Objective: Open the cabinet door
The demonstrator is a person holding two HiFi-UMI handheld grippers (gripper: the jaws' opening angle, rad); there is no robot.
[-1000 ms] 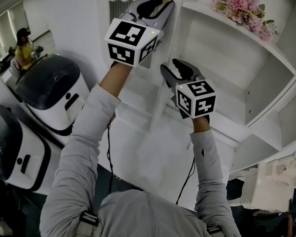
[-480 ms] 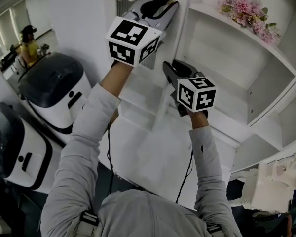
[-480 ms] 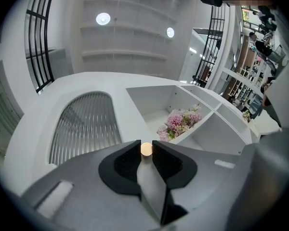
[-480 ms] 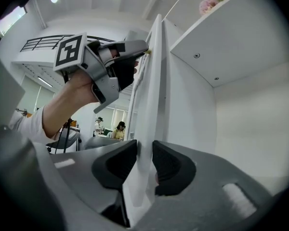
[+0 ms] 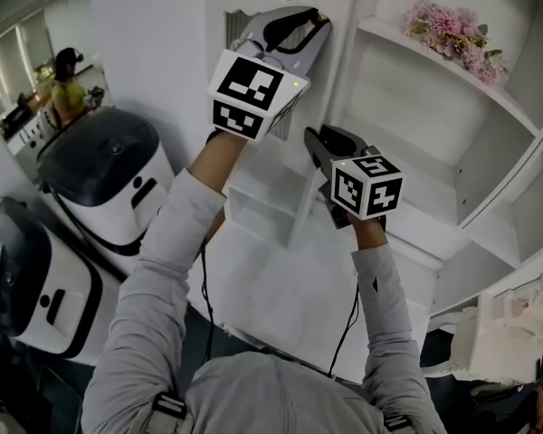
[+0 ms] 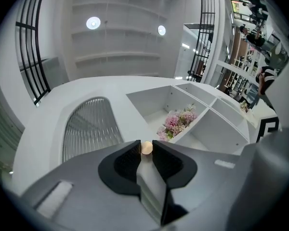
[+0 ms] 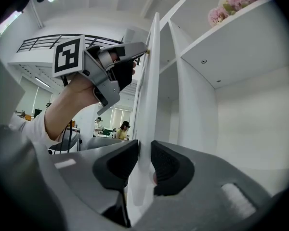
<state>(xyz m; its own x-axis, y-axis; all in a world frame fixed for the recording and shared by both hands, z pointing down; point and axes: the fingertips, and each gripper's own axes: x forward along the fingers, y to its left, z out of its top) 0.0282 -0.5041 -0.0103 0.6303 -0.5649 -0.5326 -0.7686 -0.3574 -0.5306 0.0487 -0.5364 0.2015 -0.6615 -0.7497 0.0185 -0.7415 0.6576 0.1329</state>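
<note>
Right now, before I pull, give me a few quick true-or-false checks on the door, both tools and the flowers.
1. The cabinet door is fully shut. False: it stands ajar, its free edge off the frame.
2. The left tool has its jaws either side of the small round knob. True.
3. The right tool has nothing between its jaws. False: they are closing with the door's edge between them.
4. Pink flowers lie on a shelf inside the cabinet. True.
5. The right tool is on the door above the left tool. False: the left one is higher, up by the knob.
</note>
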